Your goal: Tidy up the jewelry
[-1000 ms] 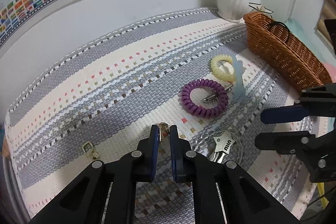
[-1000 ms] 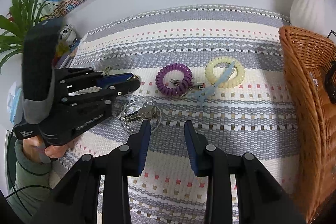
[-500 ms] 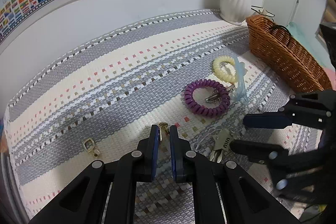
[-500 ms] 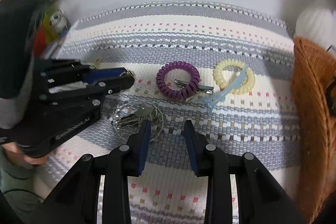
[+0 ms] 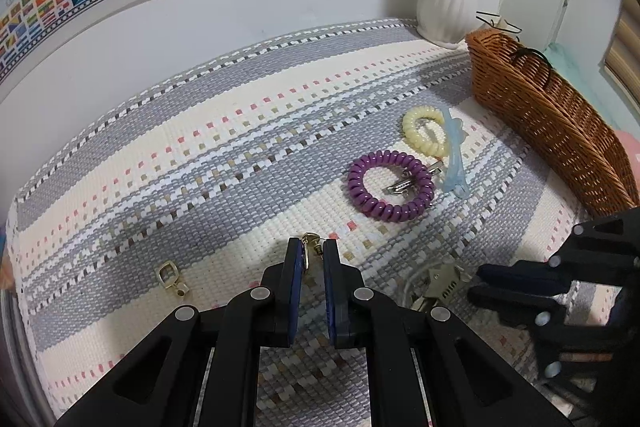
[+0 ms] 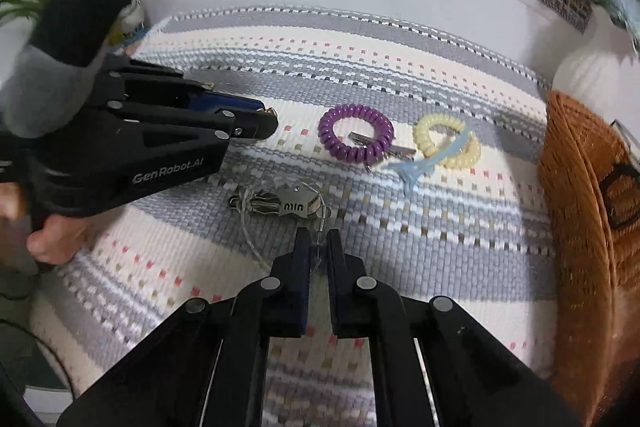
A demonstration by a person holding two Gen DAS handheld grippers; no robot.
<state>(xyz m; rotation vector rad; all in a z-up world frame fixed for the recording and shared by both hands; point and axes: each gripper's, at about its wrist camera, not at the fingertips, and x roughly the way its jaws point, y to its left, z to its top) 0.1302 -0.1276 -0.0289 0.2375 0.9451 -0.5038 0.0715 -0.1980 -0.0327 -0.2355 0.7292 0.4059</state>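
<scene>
The right hand-held gripper (image 6: pixel 318 239) has dropped and narrowed onto the clear beaded bracelet with its silver tag (image 6: pixel 296 205) on the tabletop; whether it grips I cannot tell. The left hand-held gripper (image 5: pixel 312 251) pinches a small gold earring (image 5: pixel 309 241), so both pieces look bound for the brown wicker basket (image 5: pixel 560 123).

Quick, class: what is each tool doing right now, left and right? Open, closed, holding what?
Left tool: closed on the gold earring.
Right tool: closed on the clear beaded bracelet.
</scene>
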